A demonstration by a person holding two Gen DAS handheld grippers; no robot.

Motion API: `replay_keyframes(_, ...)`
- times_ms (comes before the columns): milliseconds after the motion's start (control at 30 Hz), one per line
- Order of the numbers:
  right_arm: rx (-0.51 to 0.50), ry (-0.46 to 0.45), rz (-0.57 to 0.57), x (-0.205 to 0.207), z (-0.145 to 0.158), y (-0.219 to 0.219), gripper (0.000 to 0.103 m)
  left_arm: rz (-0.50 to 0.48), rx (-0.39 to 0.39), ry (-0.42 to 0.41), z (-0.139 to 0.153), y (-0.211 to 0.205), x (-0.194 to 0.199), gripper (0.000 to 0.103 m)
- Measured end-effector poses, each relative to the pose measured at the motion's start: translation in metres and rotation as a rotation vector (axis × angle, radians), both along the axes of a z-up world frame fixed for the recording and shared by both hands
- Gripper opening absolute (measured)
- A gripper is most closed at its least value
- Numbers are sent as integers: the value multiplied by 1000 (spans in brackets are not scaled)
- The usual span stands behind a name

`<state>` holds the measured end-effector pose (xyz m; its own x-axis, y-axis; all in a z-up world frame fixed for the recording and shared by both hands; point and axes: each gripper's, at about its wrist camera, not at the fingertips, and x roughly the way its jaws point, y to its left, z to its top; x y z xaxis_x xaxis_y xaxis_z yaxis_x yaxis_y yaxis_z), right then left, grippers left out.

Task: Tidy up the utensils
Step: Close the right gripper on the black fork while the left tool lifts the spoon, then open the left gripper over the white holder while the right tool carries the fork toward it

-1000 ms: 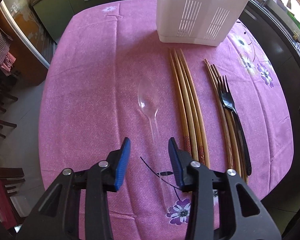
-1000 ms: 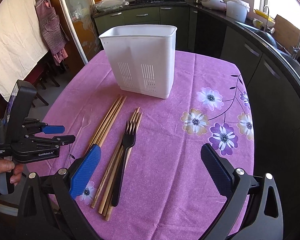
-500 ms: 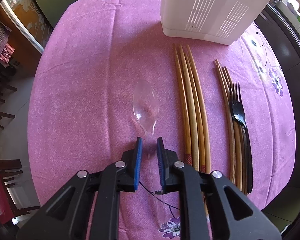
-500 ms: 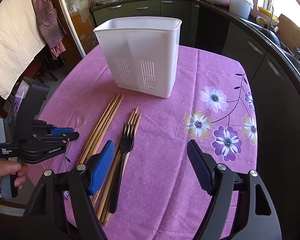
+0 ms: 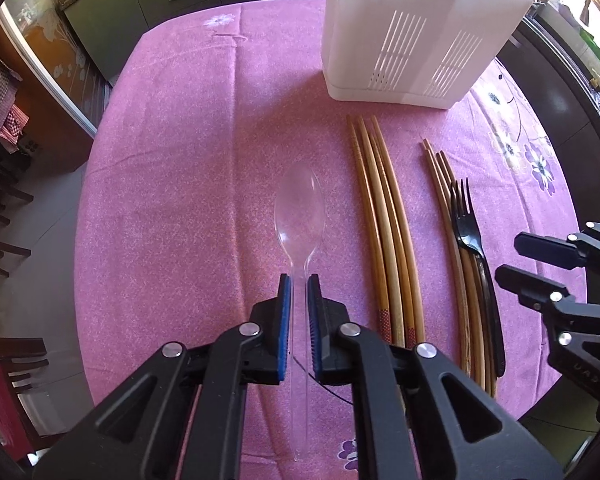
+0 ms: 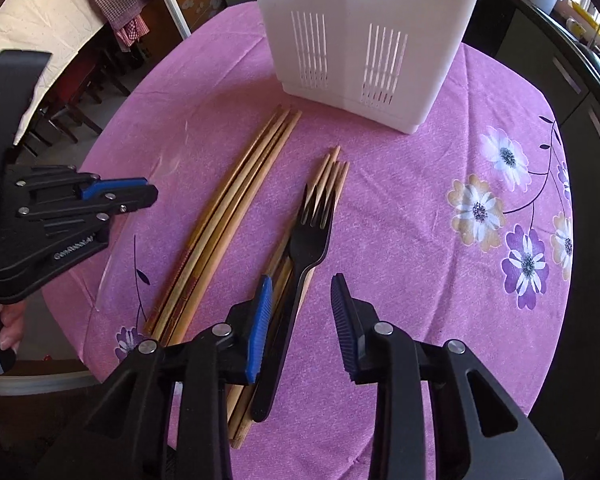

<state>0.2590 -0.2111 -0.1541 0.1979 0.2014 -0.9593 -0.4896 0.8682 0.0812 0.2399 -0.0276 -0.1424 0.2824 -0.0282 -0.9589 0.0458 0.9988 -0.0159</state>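
A clear plastic spoon (image 5: 300,212) lies on the pink tablecloth (image 5: 172,200), and my left gripper (image 5: 299,284) is shut on its handle. A white slotted utensil holder (image 5: 412,28) stands at the far side, also in the right wrist view (image 6: 364,32). A black plastic fork (image 6: 300,268) lies on a bundle of thin wooden chopsticks (image 6: 328,172). My right gripper (image 6: 302,284) is open, low over the fork's handle, with a finger on each side. A second bundle of longer chopsticks (image 6: 236,208) lies to the left.
The tablecloth has printed flowers (image 6: 480,208) on the right. Dark kitchen cabinets (image 5: 148,4) stand behind the table, and chairs (image 5: 4,360) stand at the left. My left gripper also shows in the right wrist view (image 6: 116,194).
My left gripper closed on the spoon handle and stays shut on it. My right gripper moved forward and down over the fork and narrowed its opening.
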Motion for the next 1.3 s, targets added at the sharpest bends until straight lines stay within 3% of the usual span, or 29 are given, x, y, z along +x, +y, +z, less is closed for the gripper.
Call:
replay_keyframes(167, -37, 19, 1, 2, -12, 9, 20, -17, 6, -15, 5, -1, -3, 9)
replay_keyframes(500, -37, 61, -3, 8, -27, 21, 16, -28, 15, -43, 12, 2, -8, 9)
replay_keyframes(567, -27, 46, -13, 11, -25, 20, 10, -32, 13, -48, 14, 3, -9, 9)
replay_keyframes(800, 82, 6, -38, 6, -8, -1, 10, -47, -19, -105, 42, 6, -15, 9)
replay_keyframes(1000, 304, -88, -91, -9, 26, -41, 10, -89, -119, -273, 120, 0, -22, 9)
replay_keyframes(1167, 456, -163, -128, -25, 47, -66, 10, -104, -186, -519, 196, -14, -7, 9)
replay_keyframes(1300, 524, -181, -140, -31, 52, -84, 10, -94, -239, -691, 230, -29, 27, 9)
